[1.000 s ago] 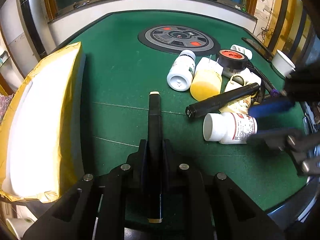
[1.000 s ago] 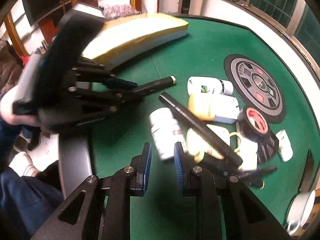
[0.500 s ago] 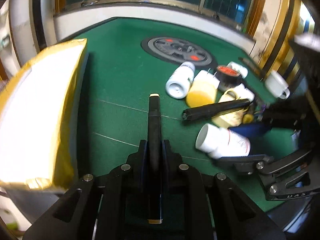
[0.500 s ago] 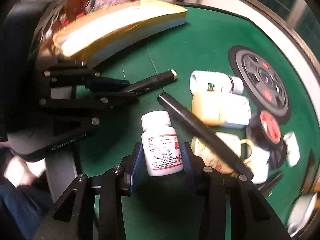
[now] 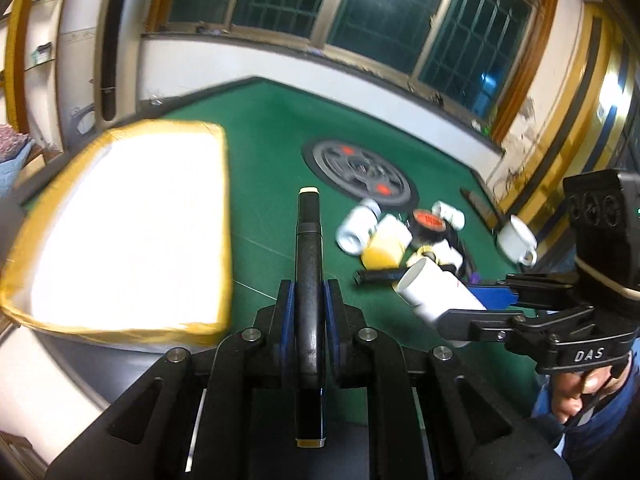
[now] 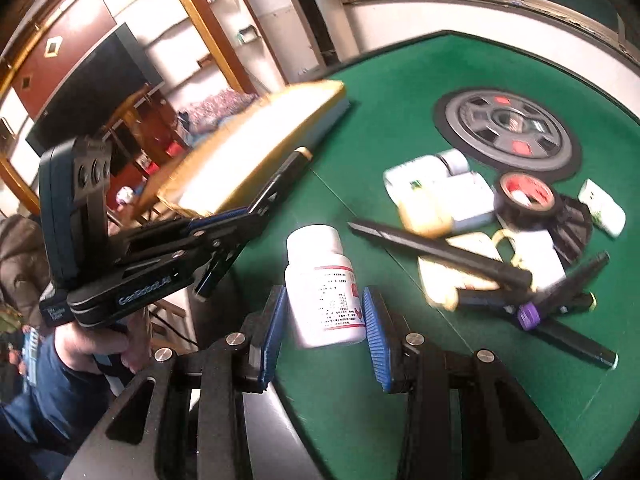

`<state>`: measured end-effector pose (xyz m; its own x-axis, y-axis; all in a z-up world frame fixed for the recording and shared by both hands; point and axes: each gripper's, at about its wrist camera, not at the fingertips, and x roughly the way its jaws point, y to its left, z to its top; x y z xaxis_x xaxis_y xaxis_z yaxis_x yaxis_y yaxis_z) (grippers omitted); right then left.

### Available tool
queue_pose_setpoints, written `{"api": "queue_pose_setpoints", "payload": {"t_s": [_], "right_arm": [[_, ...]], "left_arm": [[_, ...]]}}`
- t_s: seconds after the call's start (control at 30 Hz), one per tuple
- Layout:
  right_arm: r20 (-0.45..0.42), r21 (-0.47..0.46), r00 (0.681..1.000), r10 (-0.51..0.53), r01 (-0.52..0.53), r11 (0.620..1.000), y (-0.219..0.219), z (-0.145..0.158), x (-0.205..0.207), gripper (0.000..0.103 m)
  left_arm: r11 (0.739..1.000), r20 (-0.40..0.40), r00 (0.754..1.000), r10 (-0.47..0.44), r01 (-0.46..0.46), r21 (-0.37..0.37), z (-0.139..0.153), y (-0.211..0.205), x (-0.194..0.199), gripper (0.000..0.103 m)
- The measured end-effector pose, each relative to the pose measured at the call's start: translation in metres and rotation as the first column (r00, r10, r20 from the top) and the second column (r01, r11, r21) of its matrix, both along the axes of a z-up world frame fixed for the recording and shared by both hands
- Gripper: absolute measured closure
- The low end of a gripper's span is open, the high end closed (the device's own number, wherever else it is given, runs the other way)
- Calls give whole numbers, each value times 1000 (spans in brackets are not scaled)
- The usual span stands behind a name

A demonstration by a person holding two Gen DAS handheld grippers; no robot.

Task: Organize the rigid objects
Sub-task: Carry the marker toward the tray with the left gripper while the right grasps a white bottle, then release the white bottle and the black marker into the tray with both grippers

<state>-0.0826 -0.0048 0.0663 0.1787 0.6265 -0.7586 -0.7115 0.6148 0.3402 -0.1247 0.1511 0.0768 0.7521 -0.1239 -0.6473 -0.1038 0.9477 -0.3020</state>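
My left gripper [image 5: 309, 300] is shut on a black marker [image 5: 308, 256] with gold ends, which points forward above the green table [image 5: 264, 216]. The right wrist view shows this left gripper [image 6: 256, 208] at the left, with the marker [image 6: 294, 162] sticking out toward the box. My right gripper [image 6: 325, 320] is shut on a white pill bottle [image 6: 320, 284] with a red-printed label, cap away from me. In the left wrist view the right gripper [image 5: 480, 304] holds that bottle [image 5: 436, 288] tilted, clear of the felt.
A white box edged in gold tape [image 5: 120, 232] lies at the table's left. A pile sits on the right: a white bottle [image 6: 424, 176], a yellow bottle [image 6: 424, 212], a black tape roll [image 6: 524, 200], black pens [image 6: 440, 248] and a white cup [image 5: 516, 240]. A round dial [image 6: 512, 124] marks the centre.
The right gripper went around the white pill bottle, gripped it and raised it off the felt. The left gripper rose with the marker and tilted up, so the windows came into view.
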Motion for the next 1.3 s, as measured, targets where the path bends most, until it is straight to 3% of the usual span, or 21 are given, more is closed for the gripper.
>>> {"api": "queue_pose_setpoints", "payload": {"t_s": [0.27,0.37,0.47,0.6,0.83,1.07,1.3], "right_arm": [[29,26,999,43,-44,999,75,27,8,70],[9,21,999,30,-31,999,107,27,24,71],[43,-35,999,12,-10,999,134,21,37,71],[-1,-34,1000,-24,24,999,152,11,62,71],[0,-9,1000,8,-8,1000,196,30,76,71],[-151,-97,989,-7,-8,995,259,-15,111,71],[-181,-131,981,-65,41,991,275,-35,141,71]], "left_arm": [[995,-28,996,86,-84,62,21,78,18,91],[994,-78,992,97,-93,49,12,106,43,91],[992,-108,987,116,-111,51,-2,125,63,91],[990,-128,982,138,-136,22,-18,144,82,91],[987,-166,973,162,-162,12,-24,173,92,91],[985,-222,960,170,-166,39,-38,177,115,91],[984,-236,955,177,-174,34,-41,182,121,90]]}}
